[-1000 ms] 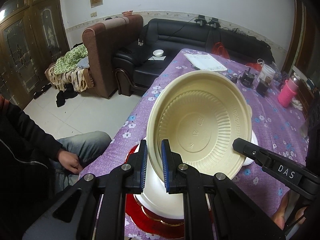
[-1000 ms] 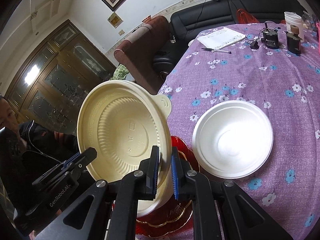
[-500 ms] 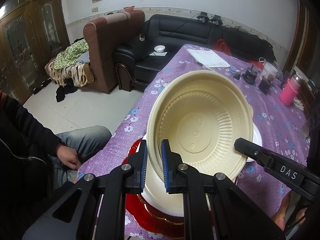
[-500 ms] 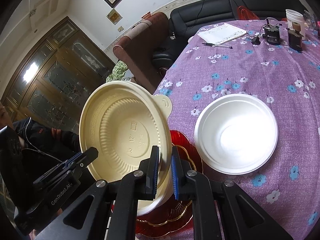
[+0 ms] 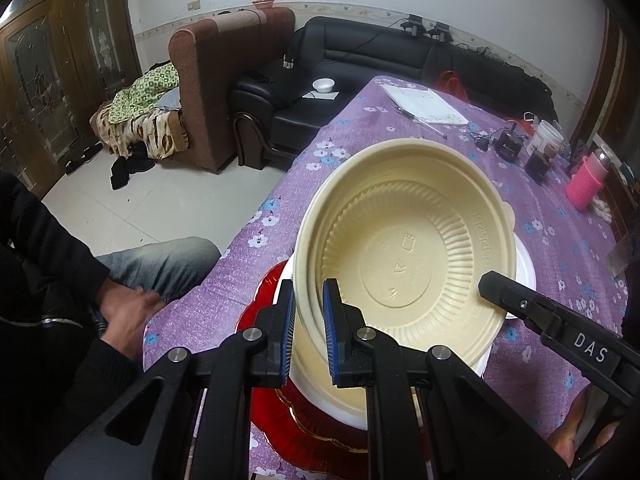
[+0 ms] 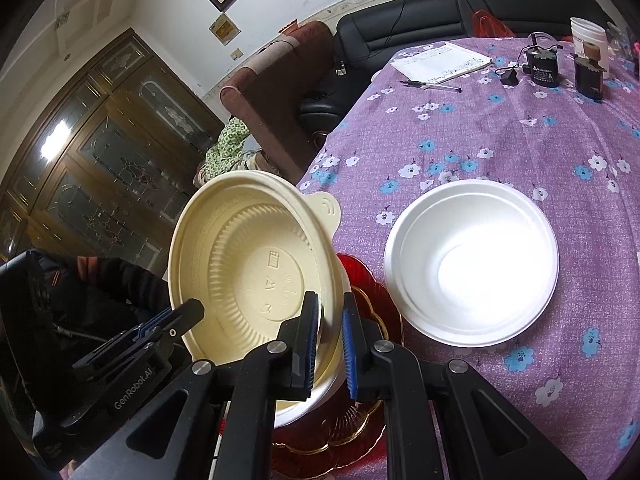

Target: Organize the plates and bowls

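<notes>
- Barely anything has moved: my left gripper (image 5: 308,332) and right gripper (image 6: 330,340) still pinch opposite rims of the tilted cream bowl (image 5: 404,256).
- Beneath sits a red plate (image 6: 362,284); a white bowl (image 6: 472,264) rests beside it on the counter (image 6: 480,140).

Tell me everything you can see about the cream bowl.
The cream bowl looks like thin molded plastic, round, with a ribbed inner wall, stamped marks on its flat bottom and a small tab on its rim. It is tilted, empty, pinched at opposite rims by the left tongs and right tongs, above a red plate.

right hand-held gripper (image 6: 330,344) pinching tilted cream bowl (image 6: 252,268), white bowl (image 6: 472,262) beside
</notes>
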Demonstrator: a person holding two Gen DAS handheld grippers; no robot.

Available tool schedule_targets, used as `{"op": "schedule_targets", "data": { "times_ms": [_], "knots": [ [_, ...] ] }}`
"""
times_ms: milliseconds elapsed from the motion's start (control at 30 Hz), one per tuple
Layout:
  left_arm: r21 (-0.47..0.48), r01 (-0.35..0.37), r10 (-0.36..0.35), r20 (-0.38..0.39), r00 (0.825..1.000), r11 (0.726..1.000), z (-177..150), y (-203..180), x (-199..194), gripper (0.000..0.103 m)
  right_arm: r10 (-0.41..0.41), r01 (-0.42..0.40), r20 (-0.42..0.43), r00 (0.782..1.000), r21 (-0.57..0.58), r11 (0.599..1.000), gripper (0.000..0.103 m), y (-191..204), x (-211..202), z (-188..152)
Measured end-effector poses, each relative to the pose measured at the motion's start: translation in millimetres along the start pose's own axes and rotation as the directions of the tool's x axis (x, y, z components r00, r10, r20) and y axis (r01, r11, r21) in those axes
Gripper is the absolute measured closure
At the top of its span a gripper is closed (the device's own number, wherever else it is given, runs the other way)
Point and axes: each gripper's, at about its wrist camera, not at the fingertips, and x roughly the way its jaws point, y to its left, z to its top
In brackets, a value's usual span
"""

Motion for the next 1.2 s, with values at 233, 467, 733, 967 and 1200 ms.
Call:
{"op": "schedule_targets", "data": {
  "times_ms": [233,467,733,967,1200],
  "knots": [
    [-0.005,0.000,0.000,-0.006,1.000,1.000,0.2,3.9,3.6,0.091,0.003,-0.003,-0.008,1.000,0.005,1.000,0.092,0.3,3.5,-0.6],
    [-0.007,-0.001,0.001,-0.006,1.000,1.000,-1.2,5.9,4.2,0.091,0.004,-0.004,-0.014,1.000,0.001,1.000,0.092,3.0,6.2,-0.3],
    [-0.004,0.001,-0.001,-0.005,1.000,1.000,-1.8,5.6,5.4,0.091,0.006,-0.006,-0.012,1.000,0.009,1.000,0.092,2.6,8.4,-0.2],
    [0.007,-0.015,0.015,-0.001,1.000,1.000,-2.5,4.3,7.4,0.091,-0.008,0.008,0.003,1.000,-0.002,1.000,0.092,4.3,8.4,-1.3],
    [0.004,-0.009,0.009,0.003,1.000,1.000,-4.4,6.6,7.1,0.091,-0.020,0.020,0.015,1.000,-0.011,1.000,0.092,7.7,7.8,-2.1]
  ]
}}
